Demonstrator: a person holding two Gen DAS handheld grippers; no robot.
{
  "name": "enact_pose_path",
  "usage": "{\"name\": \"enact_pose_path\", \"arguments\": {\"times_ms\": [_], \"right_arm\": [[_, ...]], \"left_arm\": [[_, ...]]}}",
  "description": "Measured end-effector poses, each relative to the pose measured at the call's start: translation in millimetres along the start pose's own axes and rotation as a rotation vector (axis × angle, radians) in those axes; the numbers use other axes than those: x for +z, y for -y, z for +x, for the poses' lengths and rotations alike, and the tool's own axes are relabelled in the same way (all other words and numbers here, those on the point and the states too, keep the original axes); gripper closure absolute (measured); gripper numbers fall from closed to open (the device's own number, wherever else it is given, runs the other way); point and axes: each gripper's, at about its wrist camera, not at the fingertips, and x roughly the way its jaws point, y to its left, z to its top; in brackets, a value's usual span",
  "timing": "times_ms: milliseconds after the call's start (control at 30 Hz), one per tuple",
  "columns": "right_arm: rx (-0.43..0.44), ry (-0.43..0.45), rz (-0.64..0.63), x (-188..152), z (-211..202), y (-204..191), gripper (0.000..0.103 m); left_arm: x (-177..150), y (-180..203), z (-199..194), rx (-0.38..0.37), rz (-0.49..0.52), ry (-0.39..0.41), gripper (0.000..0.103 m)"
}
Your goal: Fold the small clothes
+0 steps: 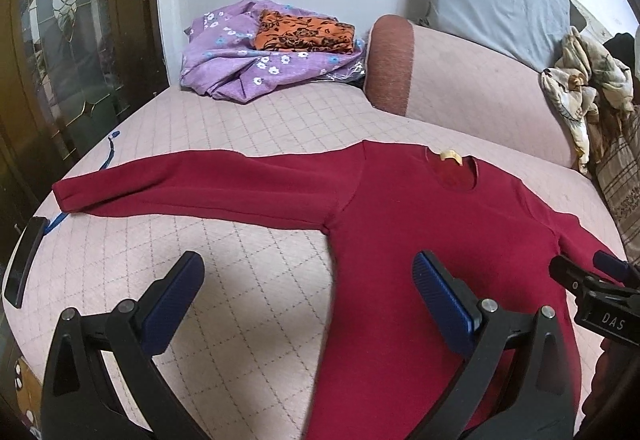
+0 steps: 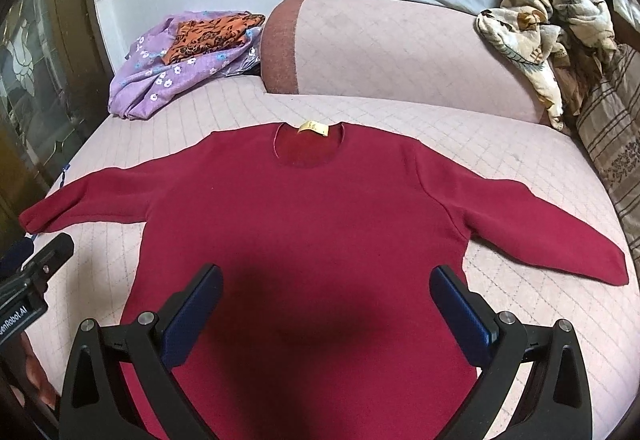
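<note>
Item: dark red knit long-sleeved sweater [image 2: 304,215], soft matte weave, laid flat at the centre of the frame on a pink diamond-quilted bed [image 2: 500,143]; round neckline with yellow label [image 2: 314,128] points toward the top of the frame, hem toward the bottom, both sleeves spread out to left and right. Left claw [image 1: 308,282] released, blue ribbed pads wide apart, straddling the sweater's left edge; right claw [image 2: 326,290] likewise released above the lower body. Upper left: crumpled purple floral cloth [image 2: 152,79] bearing a folded orange-and-black piece [image 2: 208,35].
</note>
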Motion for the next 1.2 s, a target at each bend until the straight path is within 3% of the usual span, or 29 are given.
{"name": "enact_pose_path", "arguments": {"times_ms": [1200], "right_arm": [[-0.085,0.005,-0.02,-1.7,11.7,-3.6,0.0]], "left_arm": [[-4.6,-7.8,17.1,0.008,0.003,-0.041,0.0]]}}
